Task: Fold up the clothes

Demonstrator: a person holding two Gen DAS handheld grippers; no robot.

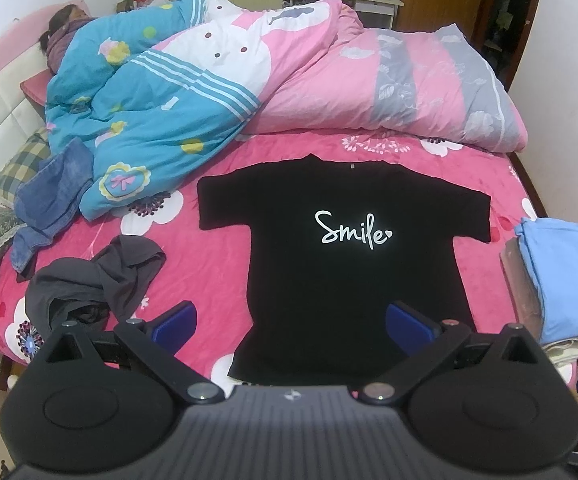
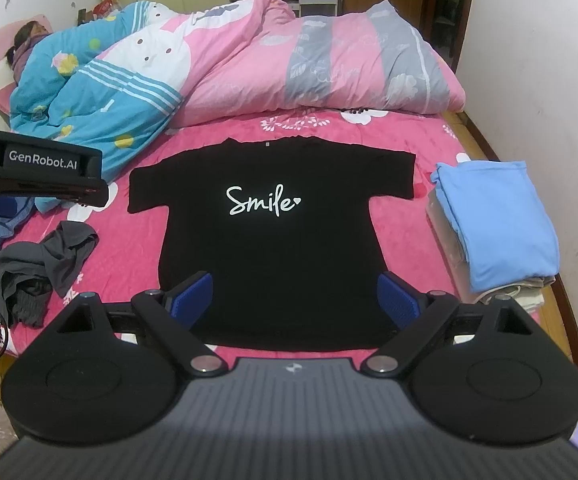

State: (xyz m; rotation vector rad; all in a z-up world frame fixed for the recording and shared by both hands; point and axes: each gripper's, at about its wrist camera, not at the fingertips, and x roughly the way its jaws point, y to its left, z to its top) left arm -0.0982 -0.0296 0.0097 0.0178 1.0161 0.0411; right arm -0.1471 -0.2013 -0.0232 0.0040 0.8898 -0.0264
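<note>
A black T-shirt [image 1: 349, 264] [image 2: 273, 240] with white "Smile" lettering lies spread flat, front up, on the pink flowered bed [image 1: 209, 248] [image 2: 129, 248], its hem toward me. My left gripper [image 1: 291, 322] hovers open above the hem's left part, nothing between its blue pads. My right gripper [image 2: 295, 300] hangs open over the hem's middle, also holding nothing. In the right wrist view the left gripper's black body [image 2: 37, 176] shows at the left edge.
A crumpled dark grey garment [image 1: 97, 280] [image 2: 37, 272] lies left of the shirt, denim [image 1: 49, 200] beyond it. A folded light blue garment [image 1: 561, 276] [image 2: 497, 220] tops a stack at the right. A person [image 1: 65, 28] sleeps under quilts [image 1: 249, 80] at the back.
</note>
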